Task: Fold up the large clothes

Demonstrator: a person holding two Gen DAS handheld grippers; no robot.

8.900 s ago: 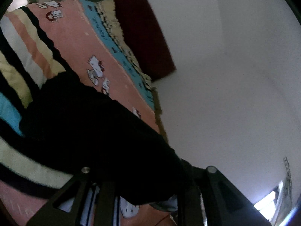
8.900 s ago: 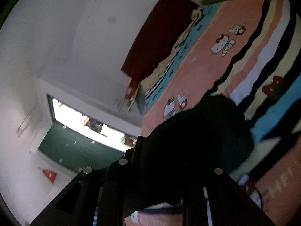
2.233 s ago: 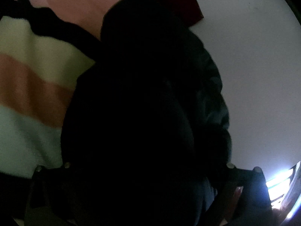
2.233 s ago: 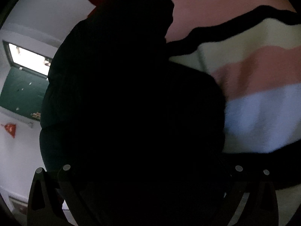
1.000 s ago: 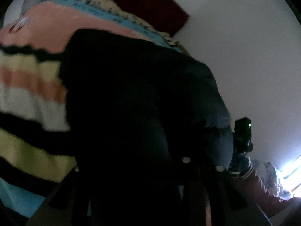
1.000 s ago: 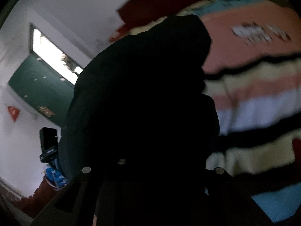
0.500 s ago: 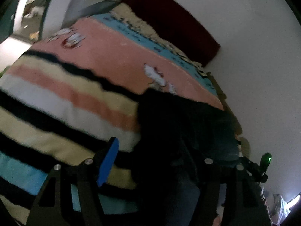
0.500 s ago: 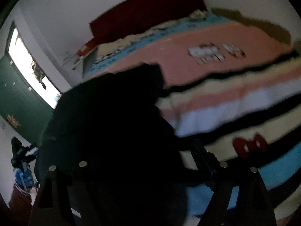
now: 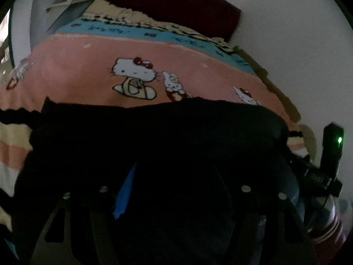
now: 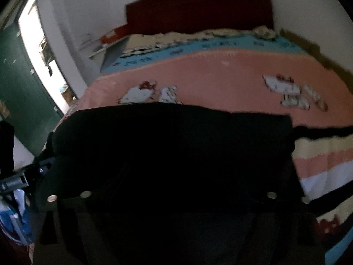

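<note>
Large black garment (image 9: 154, 137) lies in a thick folded slab across the near part of the pink, striped, cartoon-cat blanket (image 9: 77, 66), likely laid down as a finished fold.

Left gripper (image 9: 174, 190): jaws have just been opening, now apart, over the cloth's near edge, not seen clamping it. Right gripper (image 10: 178, 195): same, wide apart.

Dark red headboard (image 10: 198, 11) beyond the garment; green door (image 10: 19, 84) to its left. Nothing blocks the garment.
</note>
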